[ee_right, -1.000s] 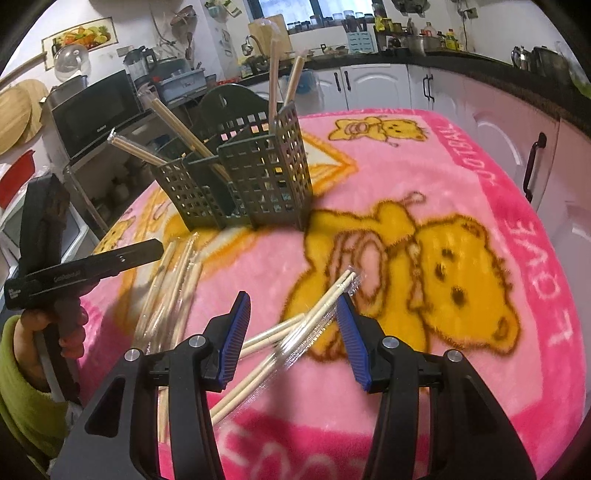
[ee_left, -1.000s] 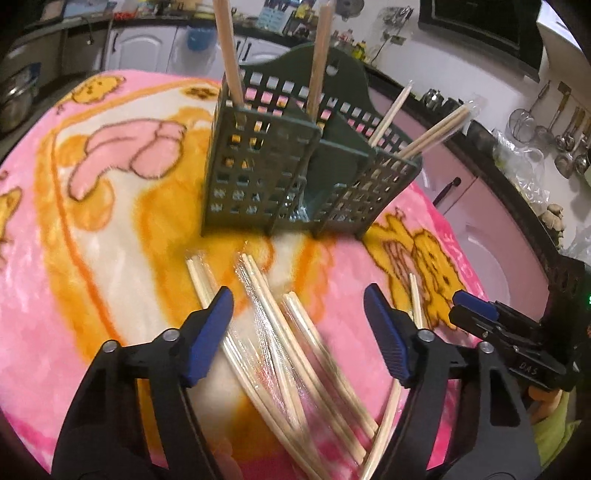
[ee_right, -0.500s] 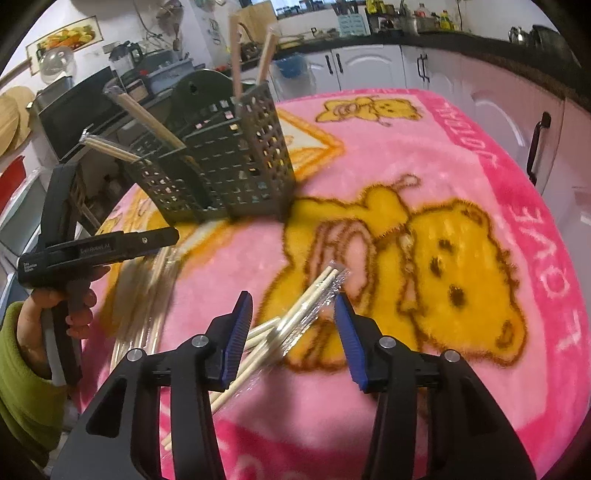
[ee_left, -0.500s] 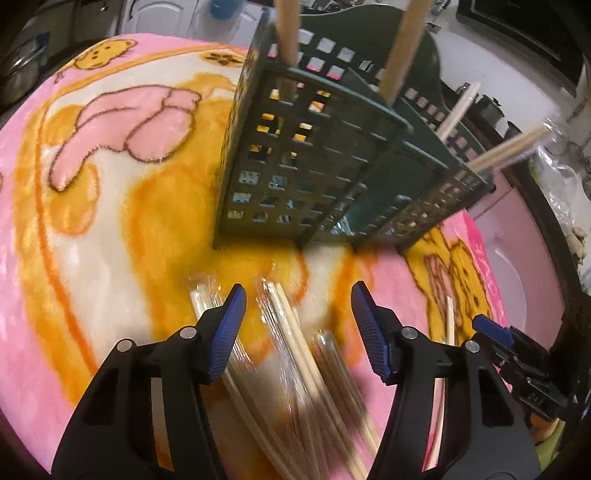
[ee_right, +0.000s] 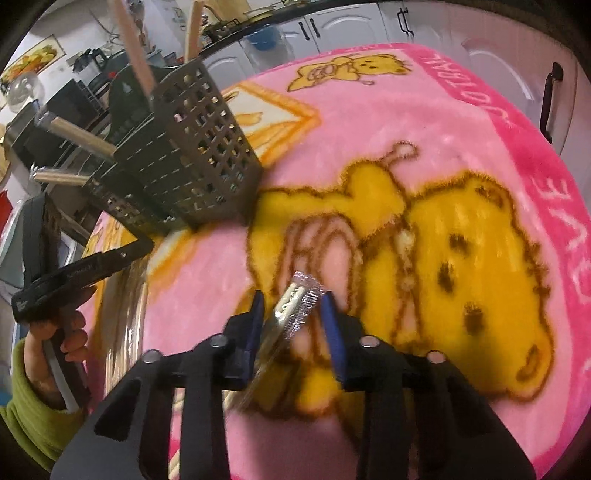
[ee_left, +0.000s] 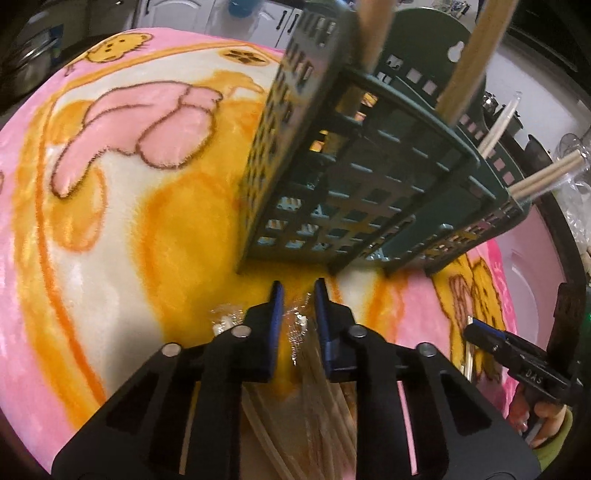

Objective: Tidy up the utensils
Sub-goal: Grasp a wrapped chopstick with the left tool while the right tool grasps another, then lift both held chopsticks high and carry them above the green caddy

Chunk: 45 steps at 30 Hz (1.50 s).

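Note:
A dark green slotted utensil caddy (ee_left: pixel 354 177) stands on the pink bear blanket (ee_left: pixel 110 206), with several wooden chopsticks upright or leaning in it; it also shows in the right wrist view (ee_right: pixel 184 162). Wrapped chopstick pairs (ee_left: pixel 325 417) lie in front of it. My left gripper (ee_left: pixel 298 295) has closed to a narrow gap around the tip of one wrapped pair (ee_left: pixel 297 325). My right gripper (ee_right: pixel 293 306) has its jaws partly closed around another wrapped pair (ee_right: pixel 295 306), still with a gap at each side.
Kitchen counters, white cabinets (ee_right: pixel 351 26) and hanging utensils ring the table. The blanket's edge drops off at the right (ee_right: pixel 569 184). More loose chopsticks lie at the left in the right wrist view (ee_right: pixel 129 295), under the left gripper body (ee_right: pixel 85 273).
Both grippers moved forward and down onto wrapped chopstick pairs and their jaws narrowed from wide open. The left one came close to the caddy.

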Each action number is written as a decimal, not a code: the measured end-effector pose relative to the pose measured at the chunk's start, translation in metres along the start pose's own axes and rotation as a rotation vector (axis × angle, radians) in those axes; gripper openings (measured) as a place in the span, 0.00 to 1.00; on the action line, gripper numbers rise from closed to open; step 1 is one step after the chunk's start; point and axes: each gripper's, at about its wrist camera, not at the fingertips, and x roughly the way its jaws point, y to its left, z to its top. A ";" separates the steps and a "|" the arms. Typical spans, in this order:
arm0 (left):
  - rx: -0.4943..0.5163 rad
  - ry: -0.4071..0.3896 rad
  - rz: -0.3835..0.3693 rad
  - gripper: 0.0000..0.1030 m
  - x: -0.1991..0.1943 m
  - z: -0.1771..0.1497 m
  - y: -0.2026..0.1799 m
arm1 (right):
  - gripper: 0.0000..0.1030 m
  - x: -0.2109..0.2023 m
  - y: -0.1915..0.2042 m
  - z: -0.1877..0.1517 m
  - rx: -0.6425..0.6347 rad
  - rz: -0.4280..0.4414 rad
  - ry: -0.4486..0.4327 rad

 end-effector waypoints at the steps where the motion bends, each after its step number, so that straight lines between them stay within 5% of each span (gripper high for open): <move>1: -0.001 -0.004 0.004 0.07 -0.001 0.000 0.002 | 0.15 0.001 -0.001 0.001 -0.001 -0.012 -0.006; 10: 0.031 -0.057 -0.012 0.03 -0.027 -0.003 0.001 | 0.10 -0.020 0.005 0.009 -0.003 0.044 -0.106; 21: 0.139 -0.199 -0.094 0.02 -0.079 -0.003 -0.051 | 0.07 -0.087 0.036 0.015 -0.097 0.080 -0.279; 32: 0.245 -0.297 -0.131 0.02 -0.115 0.003 -0.099 | 0.05 -0.139 0.058 0.004 -0.180 0.005 -0.486; 45: 0.299 -0.357 -0.181 0.02 -0.135 0.015 -0.138 | 0.05 -0.178 0.059 0.006 -0.203 -0.034 -0.590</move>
